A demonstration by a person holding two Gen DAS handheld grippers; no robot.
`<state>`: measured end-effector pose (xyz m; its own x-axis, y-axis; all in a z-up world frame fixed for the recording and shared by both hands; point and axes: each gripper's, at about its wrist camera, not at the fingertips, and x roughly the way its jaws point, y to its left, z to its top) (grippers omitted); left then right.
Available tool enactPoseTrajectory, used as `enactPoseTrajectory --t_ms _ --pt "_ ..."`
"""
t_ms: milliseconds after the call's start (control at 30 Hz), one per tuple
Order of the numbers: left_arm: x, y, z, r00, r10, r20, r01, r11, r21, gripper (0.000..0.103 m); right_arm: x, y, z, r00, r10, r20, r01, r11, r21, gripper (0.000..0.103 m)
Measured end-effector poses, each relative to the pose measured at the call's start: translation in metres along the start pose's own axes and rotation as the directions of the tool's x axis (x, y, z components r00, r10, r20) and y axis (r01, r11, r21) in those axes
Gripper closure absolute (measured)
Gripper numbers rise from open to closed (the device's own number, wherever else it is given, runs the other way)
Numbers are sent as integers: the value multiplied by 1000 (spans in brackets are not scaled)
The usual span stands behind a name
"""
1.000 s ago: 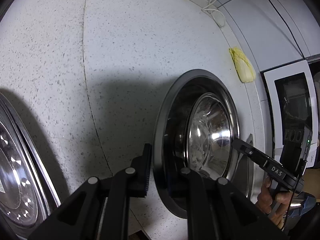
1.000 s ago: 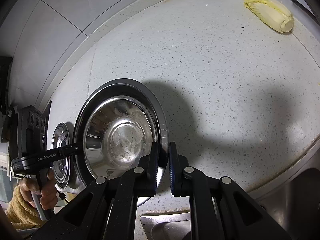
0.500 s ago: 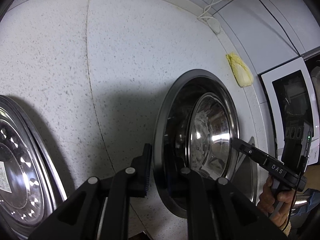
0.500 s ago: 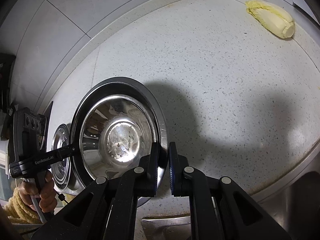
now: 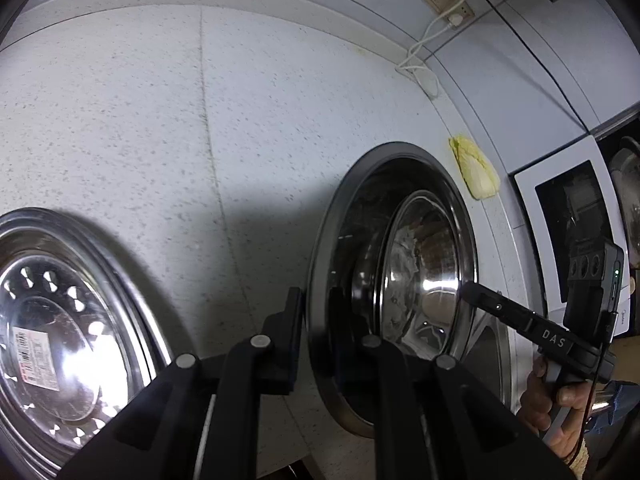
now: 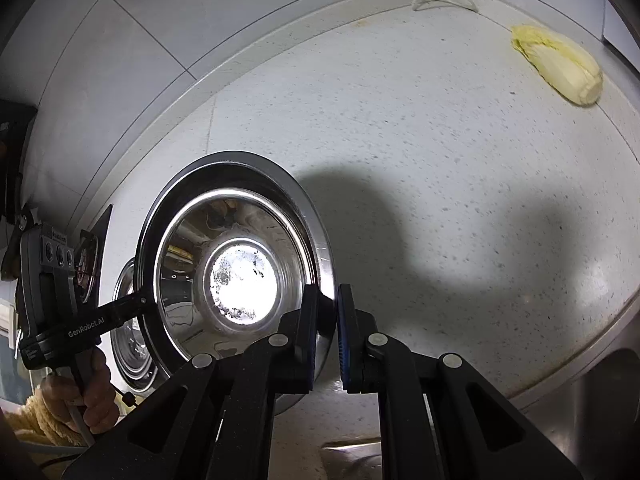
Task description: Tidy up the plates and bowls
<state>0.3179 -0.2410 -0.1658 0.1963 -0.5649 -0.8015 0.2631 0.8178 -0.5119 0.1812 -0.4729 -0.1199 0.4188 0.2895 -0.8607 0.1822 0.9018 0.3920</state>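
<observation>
A large steel bowl (image 5: pixel 400 264) with a smaller steel bowl (image 5: pixel 432 264) nested inside is held between both grippers above the speckled counter (image 5: pixel 160 112). My left gripper (image 5: pixel 316 320) is shut on the large bowl's near rim. My right gripper (image 6: pixel 328 320) is shut on the opposite rim of the same bowl (image 6: pixel 312 240); the inner bowl (image 6: pixel 240 276) shines in that view. A steel plate with punched holes (image 5: pixel 60 340) lies on the counter to the left, and also shows in the right wrist view (image 6: pixel 128 344).
A yellow napa cabbage (image 6: pixel 560 68) lies by the back wall; it also shows in the left wrist view (image 5: pixel 476 172). A white cable and plug (image 5: pixel 424 76) lie at the wall. A white microwave (image 5: pixel 576 240) stands at the right. A sink edge (image 6: pixel 580 400) is near.
The two bowls have risen and tilted a little with both grippers. The left view has drawn back, so more of the holed plate and the wall sockets show.
</observation>
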Motion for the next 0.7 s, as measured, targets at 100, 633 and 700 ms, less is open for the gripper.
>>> enactPoseTrajectory --t_ms 100,633,700 --pt "-8 8 1 1000 0 8 0 1000 -10 91 1 9 2 1000 -2 0 2 1000 -10 94" --pt "-69 65 -11 996 26 88 -19 996 -84 91 18 75 4 999 29 -19 -30 995 -100 94" --pt "-76 71 -17 995 33 96 -24 995 -94 91 21 85 2 999 33 -24 -35 993 -110 94"
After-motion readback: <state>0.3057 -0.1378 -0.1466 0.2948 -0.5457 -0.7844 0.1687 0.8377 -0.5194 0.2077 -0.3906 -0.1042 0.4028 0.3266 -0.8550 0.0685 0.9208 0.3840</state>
